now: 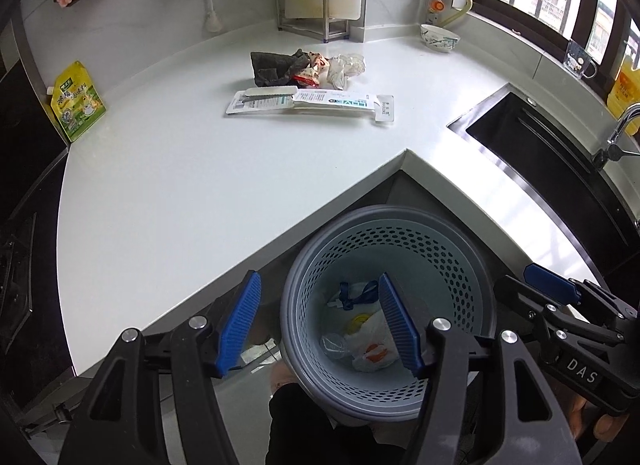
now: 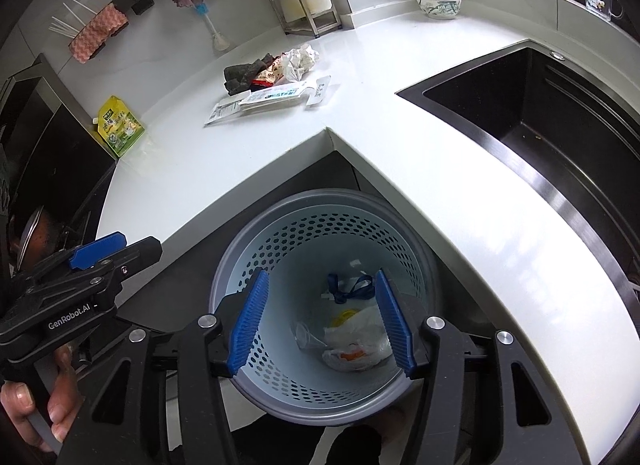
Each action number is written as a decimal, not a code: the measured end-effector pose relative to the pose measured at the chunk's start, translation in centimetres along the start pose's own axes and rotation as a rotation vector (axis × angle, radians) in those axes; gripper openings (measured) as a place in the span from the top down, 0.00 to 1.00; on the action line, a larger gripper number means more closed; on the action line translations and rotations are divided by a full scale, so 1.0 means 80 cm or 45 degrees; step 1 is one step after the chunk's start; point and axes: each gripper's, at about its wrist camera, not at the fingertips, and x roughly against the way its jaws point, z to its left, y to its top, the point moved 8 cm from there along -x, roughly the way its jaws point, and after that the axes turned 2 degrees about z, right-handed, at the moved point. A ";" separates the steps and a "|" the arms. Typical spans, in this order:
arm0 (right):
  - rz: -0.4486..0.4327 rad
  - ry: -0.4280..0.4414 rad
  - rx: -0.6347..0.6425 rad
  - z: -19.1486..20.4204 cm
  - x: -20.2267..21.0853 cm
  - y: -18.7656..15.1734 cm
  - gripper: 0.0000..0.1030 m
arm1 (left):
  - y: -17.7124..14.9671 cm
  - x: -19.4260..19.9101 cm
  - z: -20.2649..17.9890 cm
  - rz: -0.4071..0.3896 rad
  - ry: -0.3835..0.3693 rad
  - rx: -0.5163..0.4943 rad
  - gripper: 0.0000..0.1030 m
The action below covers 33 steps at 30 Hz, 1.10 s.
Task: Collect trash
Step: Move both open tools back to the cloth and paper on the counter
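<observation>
A perforated pale-blue trash basket (image 1: 460, 265) (image 2: 316, 233) stands on the floor in the counter's inner corner. Inside lie a white bag with orange print (image 1: 374, 349) (image 2: 354, 345), a blue lanyard (image 1: 352, 293) (image 2: 348, 285) and a clear plastic piece. My left gripper (image 1: 320, 325) is open and empty, over the basket's left rim. My right gripper (image 2: 322, 319) is open and empty, above the basket's mouth. On the white counter lies a trash pile: a dark cloth (image 1: 272, 67) (image 2: 240, 73), snack wrappers (image 1: 310, 75), crumpled plastic (image 1: 344, 69) (image 2: 300, 59) and flat packaging cards (image 1: 312, 103) (image 2: 272, 99).
A green-yellow pouch (image 1: 78, 101) (image 2: 120, 127) leans at the counter's left end. A black sink (image 1: 552, 157) (image 2: 532, 109) is on the right. A bowl (image 1: 439, 37) (image 2: 438, 5) and a metal rack (image 1: 308, 9) stand at the back. A yellow oil bottle (image 1: 624, 93) stands by the window.
</observation>
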 end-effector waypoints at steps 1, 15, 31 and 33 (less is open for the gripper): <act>-0.004 0.004 0.007 0.002 0.002 0.002 0.48 | 0.002 0.002 0.000 -0.007 0.002 0.005 0.41; -0.057 0.089 0.094 0.031 0.007 0.052 0.46 | 0.030 0.015 0.024 -0.054 0.068 0.062 0.41; -0.096 0.051 0.058 0.031 -0.028 0.127 0.44 | 0.102 -0.006 0.066 -0.097 0.047 0.085 0.34; -0.096 0.040 0.043 0.029 -0.035 0.135 0.44 | 0.112 -0.013 0.073 -0.094 0.040 0.087 0.34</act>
